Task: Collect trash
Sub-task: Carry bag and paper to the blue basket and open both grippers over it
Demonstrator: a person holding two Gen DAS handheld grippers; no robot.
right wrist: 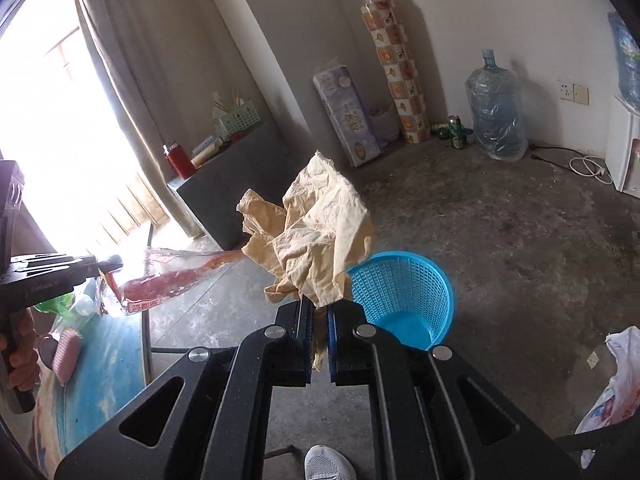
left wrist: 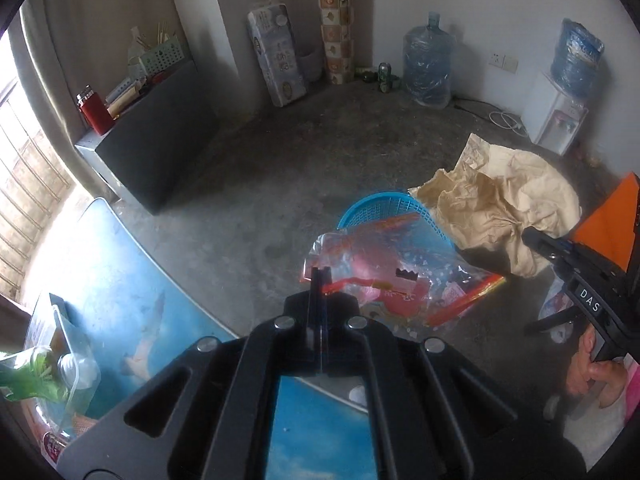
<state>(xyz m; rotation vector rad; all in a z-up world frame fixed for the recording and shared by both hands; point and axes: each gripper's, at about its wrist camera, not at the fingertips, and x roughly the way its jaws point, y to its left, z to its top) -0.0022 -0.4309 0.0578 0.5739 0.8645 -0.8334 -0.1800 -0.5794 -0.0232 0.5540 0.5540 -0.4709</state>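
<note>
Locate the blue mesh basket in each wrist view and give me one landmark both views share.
Left wrist view: the blue mesh basket sits right of centre on the floor, partly hidden behind the clear plastic bag held by the left gripper.
Right wrist view: the basket sits lower centre-right, just right of the right gripper.
Shared landmark: the large water jug by the wall.

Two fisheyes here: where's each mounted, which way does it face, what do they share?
Left wrist: on the left gripper, looking down over the table edge at the floor; shut on a plastic bag above the blue basket. The right gripper and hand show at right.
Right wrist: on the right gripper, facing the same corner; shut on crumpled paper beside the basket. A shoe and the left gripper show.
Shared: basket, bag, paper, water jug, each other's gripper.
</note>
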